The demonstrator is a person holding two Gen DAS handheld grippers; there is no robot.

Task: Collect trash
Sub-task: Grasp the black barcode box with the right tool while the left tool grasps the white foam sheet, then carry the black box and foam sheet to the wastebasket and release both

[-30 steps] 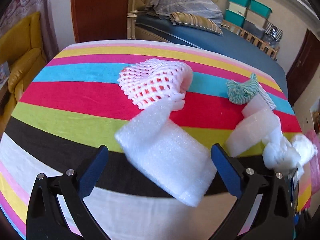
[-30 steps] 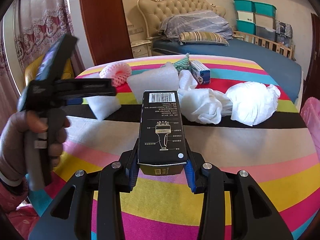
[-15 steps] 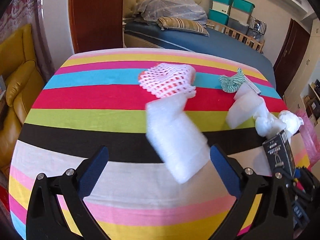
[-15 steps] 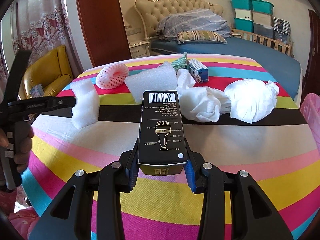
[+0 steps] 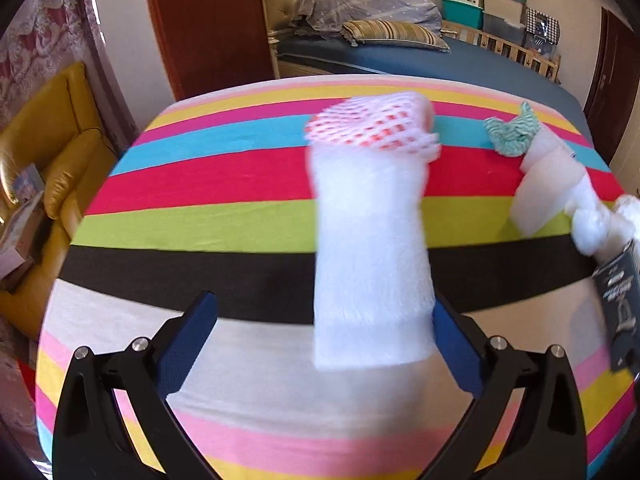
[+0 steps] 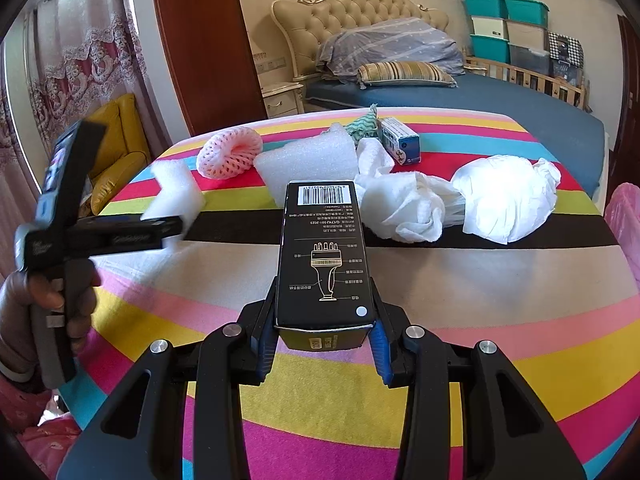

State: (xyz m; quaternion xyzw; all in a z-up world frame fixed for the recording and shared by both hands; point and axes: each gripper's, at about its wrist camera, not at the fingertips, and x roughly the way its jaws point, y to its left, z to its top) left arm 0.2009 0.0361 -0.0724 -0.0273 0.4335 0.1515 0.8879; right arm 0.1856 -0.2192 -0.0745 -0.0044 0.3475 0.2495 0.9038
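Across the whole scene spreads the table (image 6: 460, 280) under its bright striped cloth, and all the trash lies on its far half. Largest of it, in your right view, are two crumpled white paper wads (image 6: 506, 196), side by side on the black stripe, to the right of your held box. Behind them stands a curved white foam sheet (image 6: 308, 164), with the pink foam net (image 6: 230, 152) to its left and a small blue-and-white carton (image 6: 400, 144) to its right; a teal-and-white scrap (image 6: 364, 126) sits between foam sheet and carton, at the back.

Your right gripper (image 6: 325, 344) is closed on the near end of a black box (image 6: 325, 252) with a barcode, both blue pads pressed to its sides, the box pointing away from you over the cloth.

Your left gripper (image 5: 325, 342) stands wide open. A white foam piece (image 5: 370, 260) lies between its fingers, blurred, its near end touching or just off the right pad; the left pad is well clear of it. Whether the foam rests on the cloth you cannot tell. The pink net sits just beyond its far end. Your left hand (image 6: 48, 300) shows in the right view, wrapped round the handle.
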